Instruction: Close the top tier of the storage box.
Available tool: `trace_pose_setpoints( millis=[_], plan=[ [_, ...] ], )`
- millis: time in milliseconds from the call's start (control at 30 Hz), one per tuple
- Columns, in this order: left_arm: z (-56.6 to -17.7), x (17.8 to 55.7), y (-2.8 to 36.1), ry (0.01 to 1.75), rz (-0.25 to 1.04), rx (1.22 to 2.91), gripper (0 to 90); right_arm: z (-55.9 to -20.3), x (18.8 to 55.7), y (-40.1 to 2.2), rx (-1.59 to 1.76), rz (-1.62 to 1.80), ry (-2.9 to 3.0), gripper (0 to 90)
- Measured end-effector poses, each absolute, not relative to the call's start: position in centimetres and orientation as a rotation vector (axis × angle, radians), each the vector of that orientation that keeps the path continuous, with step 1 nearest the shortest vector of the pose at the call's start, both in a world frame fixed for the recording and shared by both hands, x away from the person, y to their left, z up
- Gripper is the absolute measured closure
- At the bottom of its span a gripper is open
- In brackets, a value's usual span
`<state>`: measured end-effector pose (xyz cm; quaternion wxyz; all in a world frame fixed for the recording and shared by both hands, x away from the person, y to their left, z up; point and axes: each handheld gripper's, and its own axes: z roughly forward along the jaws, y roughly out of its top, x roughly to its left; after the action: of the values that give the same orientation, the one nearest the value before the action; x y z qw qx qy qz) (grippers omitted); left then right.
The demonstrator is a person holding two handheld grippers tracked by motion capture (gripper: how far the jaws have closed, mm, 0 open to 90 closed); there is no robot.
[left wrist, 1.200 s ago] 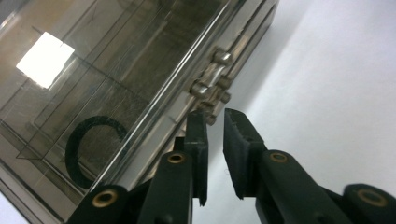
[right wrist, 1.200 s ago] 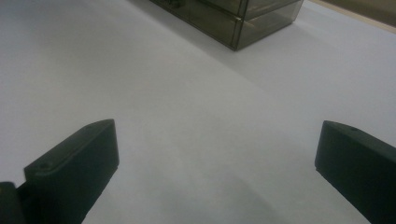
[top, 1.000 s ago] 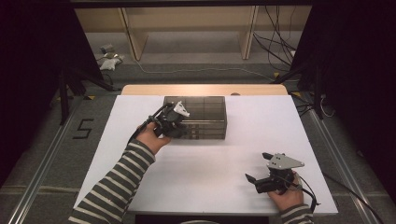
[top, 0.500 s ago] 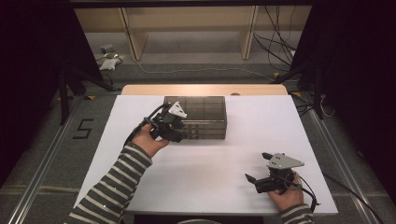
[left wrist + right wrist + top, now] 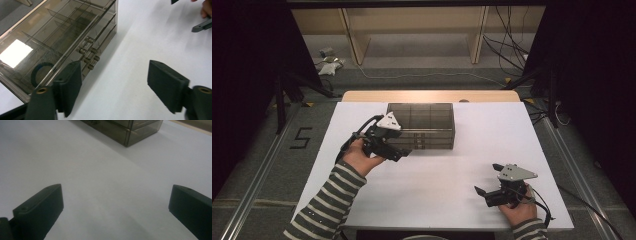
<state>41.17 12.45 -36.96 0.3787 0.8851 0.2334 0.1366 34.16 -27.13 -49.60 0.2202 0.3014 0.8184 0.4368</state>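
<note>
High view, item: smoked drawer cabinet (image 5: 422, 126) near bench (image 5: 432, 185) far edge, drawers appearing shut. Left gripper (image 5: 404, 152) beside its front, jaws just been opening, nothing between. Right gripper (image 5: 484, 194) near right corner, jaws wide, empty. Drawer work likely done; withdrawal remains.

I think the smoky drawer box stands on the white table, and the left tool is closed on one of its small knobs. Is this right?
Not quite. The drawer box does stand on the white table, but the left tool is open; its jaws have just been opening, nothing is between them, and the knobs are beyond them, as the left gripper view shows.
</note>
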Motion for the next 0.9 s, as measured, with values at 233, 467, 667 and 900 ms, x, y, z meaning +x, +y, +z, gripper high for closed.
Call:
trace_pose_setpoints(
  millis=[233, 467, 667, 900],
  plan=[
    [-37.7, 39.9, 14.3, 0.621, 0.374, 2.168, 10.1, -49.6, 34.1, -27.1, 0.833, 1.207, 2.264, 0.7],
    [-39.0, 38.7, 16.5, 0.634, 0.363, 2.071, 3.1, -49.6, 34.1, -27.1, 0.831, 1.209, 2.26, 0.7],
    [-40.6, 37.9, 18.7, 0.678, 0.349, 1.978, 1.3, -49.6, 34.1, -27.1, 0.832, 1.209, 2.261, 0.7],
    [-43.0, 36.8, 20.5, 0.715, 0.342, 1.914, 1.0, -49.6, 34.1, -27.0, 0.829, 1.207, 2.261, 0.7]
  ],
)
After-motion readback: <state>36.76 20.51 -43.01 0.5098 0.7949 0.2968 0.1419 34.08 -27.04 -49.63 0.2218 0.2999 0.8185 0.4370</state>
